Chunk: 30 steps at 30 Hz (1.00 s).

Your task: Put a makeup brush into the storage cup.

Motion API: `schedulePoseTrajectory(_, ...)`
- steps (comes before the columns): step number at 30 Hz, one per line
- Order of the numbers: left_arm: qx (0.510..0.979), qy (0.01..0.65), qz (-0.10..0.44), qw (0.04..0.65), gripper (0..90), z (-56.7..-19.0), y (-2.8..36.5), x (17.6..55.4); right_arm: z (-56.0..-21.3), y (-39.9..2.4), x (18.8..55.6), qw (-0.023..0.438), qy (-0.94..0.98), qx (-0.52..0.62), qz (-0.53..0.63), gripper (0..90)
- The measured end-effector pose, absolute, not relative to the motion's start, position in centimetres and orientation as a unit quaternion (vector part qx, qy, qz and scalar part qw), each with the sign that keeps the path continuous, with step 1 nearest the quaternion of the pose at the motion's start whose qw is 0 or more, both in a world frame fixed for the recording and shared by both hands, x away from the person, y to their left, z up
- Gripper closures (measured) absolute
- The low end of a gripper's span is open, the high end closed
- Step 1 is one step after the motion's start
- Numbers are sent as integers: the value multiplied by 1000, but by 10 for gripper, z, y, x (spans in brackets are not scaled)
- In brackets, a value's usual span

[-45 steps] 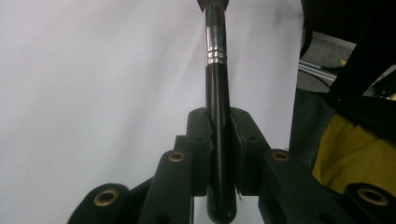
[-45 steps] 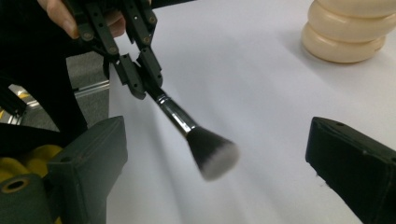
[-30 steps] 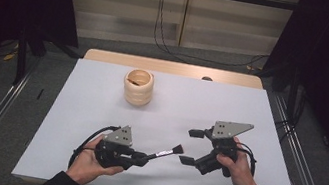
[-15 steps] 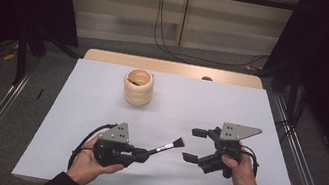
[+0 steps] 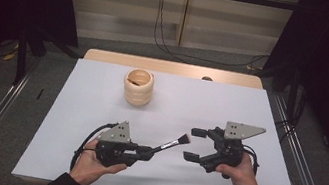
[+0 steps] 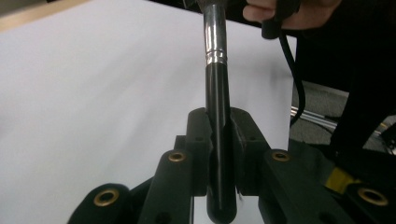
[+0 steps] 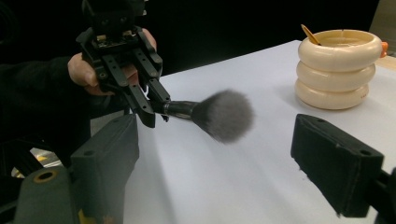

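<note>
My left gripper is shut on the black handle of a makeup brush near the table's front. The brush points right, its grey head raised off the sheet. In the left gripper view the handle runs up between the closed jaws of my left gripper. My right gripper stands open with its jaws facing left; they have just been closing a little, with nothing between the pads. In the right gripper view, beyond my right gripper, the fluffy head hovers just ahead, held by the left gripper.
A cream ringed holder stands at the back centre-left of the white table sheet; a thin yellow stick pokes from the holder. Metal rails run along both sides of the table. Cables trail from both grippers.
The brush head has lifted slightly toward the right gripper's jaws, which have narrowed a little. Both hands have barely shifted.
</note>
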<state>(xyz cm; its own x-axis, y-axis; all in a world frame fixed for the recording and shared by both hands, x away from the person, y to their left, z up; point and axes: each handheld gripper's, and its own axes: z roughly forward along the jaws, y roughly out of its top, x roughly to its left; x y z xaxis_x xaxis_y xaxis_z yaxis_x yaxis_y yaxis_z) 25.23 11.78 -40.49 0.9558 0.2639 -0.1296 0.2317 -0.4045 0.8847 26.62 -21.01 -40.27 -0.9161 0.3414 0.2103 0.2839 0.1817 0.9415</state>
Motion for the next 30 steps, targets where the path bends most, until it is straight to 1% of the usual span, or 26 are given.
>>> schedulePoseTrajectory(3,834,141,17,534,794,-403,114,253,-401,-210,266,27,768,207,605,134)
schedulePoseTrajectory(7,834,136,23,534,794,-403,109,253,-400,-210,266,18,770,208,603,191)
schedulePoseTrajectory(8,833,135,20,536,794,-403,108,254,-400,-210,265,18,770,208,603,207)
schedulePoseTrajectory(10,834,133,23,535,794,-402,106,255,-399,-211,266,6,767,201,609,290)
schedulePoseTrajectory(12,831,130,21,541,794,-401,104,256,-399,-211,266,4,766,201,611,300)
schedulePoseTrajectory(14,830,126,17,544,794,-401,103,257,-398,-212,266,1,765,200,612,328)
schedulePoseTrajectory(16,831,125,20,542,794,-401,102,257,-398,-213,267,3,765,204,611,334)
schedulePoseTrajectory(18,832,123,21,541,794,-402,101,256,-398,-214,267,-5,762,202,615,387)
schedulePoseTrajectory(22,829,117,17,547,794,-404,98,254,-399,-213,269,-20,763,197,615,450)
schedulePoseTrajectory(23,829,118,15,547,794,-405,97,254,-399,-213,269,-24,764,194,615,480)
schedulePoseTrajectory(25,831,116,17,544,793,-406,97,254,-399,-212,269,-29,765,191,614,505)
schedulePoseTrajectory(29,829,115,12,547,794,-407,97,254,-400,-212,270,-42,766,181,616,597)
schedulePoseTrajectory(30,829,116,11,547,794,-407,97,254,-401,-213,270,-45,765,179,617,609)
